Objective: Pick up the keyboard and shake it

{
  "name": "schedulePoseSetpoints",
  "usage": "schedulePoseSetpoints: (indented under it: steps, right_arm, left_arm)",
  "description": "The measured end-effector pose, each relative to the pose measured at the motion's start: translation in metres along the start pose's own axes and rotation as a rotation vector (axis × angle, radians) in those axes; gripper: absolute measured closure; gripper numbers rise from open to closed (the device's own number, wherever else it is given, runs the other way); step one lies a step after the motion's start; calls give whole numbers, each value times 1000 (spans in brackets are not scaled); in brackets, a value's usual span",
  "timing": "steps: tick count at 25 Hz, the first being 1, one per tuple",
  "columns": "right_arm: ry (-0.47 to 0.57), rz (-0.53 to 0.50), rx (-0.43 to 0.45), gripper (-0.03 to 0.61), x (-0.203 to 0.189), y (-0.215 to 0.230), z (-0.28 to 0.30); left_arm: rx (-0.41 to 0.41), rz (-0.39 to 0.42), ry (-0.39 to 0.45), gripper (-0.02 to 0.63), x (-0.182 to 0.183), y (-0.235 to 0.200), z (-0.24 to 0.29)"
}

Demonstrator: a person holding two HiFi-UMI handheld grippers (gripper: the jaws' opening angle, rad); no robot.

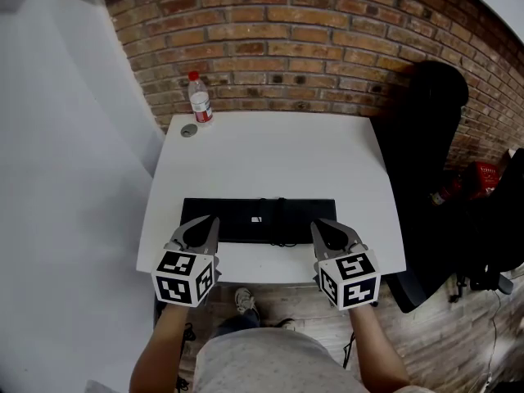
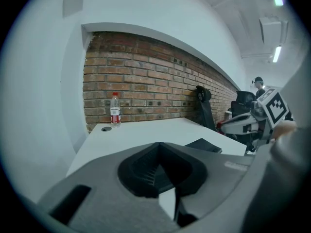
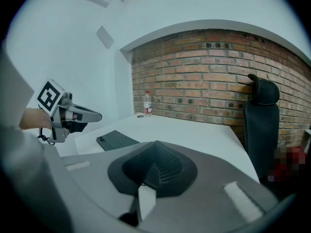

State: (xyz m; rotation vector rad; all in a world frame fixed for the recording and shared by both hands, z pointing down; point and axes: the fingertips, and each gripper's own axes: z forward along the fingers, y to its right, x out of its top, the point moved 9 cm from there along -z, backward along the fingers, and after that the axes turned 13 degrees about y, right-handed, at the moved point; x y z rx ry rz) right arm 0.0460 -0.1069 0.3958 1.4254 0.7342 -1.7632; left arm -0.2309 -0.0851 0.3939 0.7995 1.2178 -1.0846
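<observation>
Nearest the person, the two forearms reach out side by side, each bearing a tool towards one end of the keyboard point(image 1: 258, 219). The left tool point(image 1: 210, 222) has its tips over the keyboard's left end and the right tool point(image 1: 319, 225) over its right end, a spread that suits a long, flat thing meant to be lifted level by both ends. Each tool's own view shows the jaws fully together with nothing between them, so neither has hold of the keyboard; both point forward and somewhat down. The keyboard lies flat on the white tabletop point(image 1: 270, 154), parallel to the near edge and close to it, within easy reach of both hands. That fits a keyboard waiting to be picked up as well as one set down again after shaking, and these views do not settle which. Beyond the keyboard the tabletop is bare up to its far left corner, where a plastic bottle point(image 1: 200, 98) stands upright with a small round grey thing point(image 1: 189, 130) just beside it, both well apart from the keyboard. Behind them runs a brick wall point(image 1: 286, 39), and to the keyboard's right a black chair point(image 1: 426, 162) stands off the tabletop.
</observation>
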Motion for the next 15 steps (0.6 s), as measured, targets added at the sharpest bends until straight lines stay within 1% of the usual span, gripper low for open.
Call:
schedulePoseSetpoints:
  steps: [15]
  right_arm:
    - [-9, 6, 8, 574, -2, -6, 5]
  left_arm:
    - [-3, -12, -20, 621, -5, -5, -2]
